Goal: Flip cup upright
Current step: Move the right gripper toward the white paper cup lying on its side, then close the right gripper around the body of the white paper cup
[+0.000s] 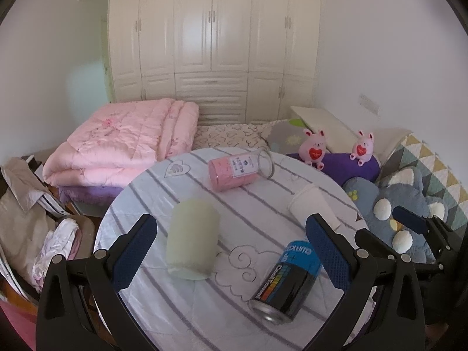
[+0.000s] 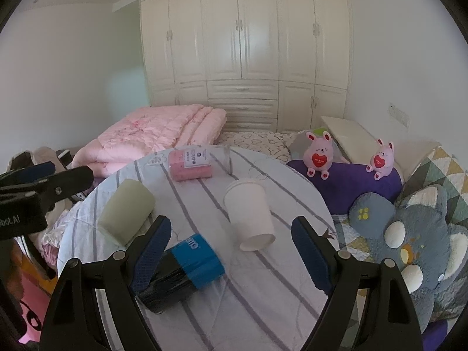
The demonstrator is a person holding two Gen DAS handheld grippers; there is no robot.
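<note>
A white paper cup (image 2: pixel 250 215) lies on its side on the round striped table (image 2: pixel 263 292), base toward me; it also shows in the left wrist view (image 1: pixel 311 204). My right gripper (image 2: pixel 232 251) is open and empty, its blue pads just short of the cup on either side. My left gripper (image 1: pixel 231 251) is open and empty over the near part of the table (image 1: pixel 181 307). A pale green cup (image 1: pixel 191 244) lies on its side between the left fingers; in the right wrist view it lies at the left (image 2: pixel 127 210).
A black and blue can (image 1: pixel 288 282) lies on its side by the left gripper's right finger, also seen in the right wrist view (image 2: pixel 181 272). A glass jar with pink contents (image 1: pixel 238 168) lies at the table's far side. Bed, pink quilt (image 1: pixel 122 143) and plush toys (image 2: pixel 409 234) surround the table.
</note>
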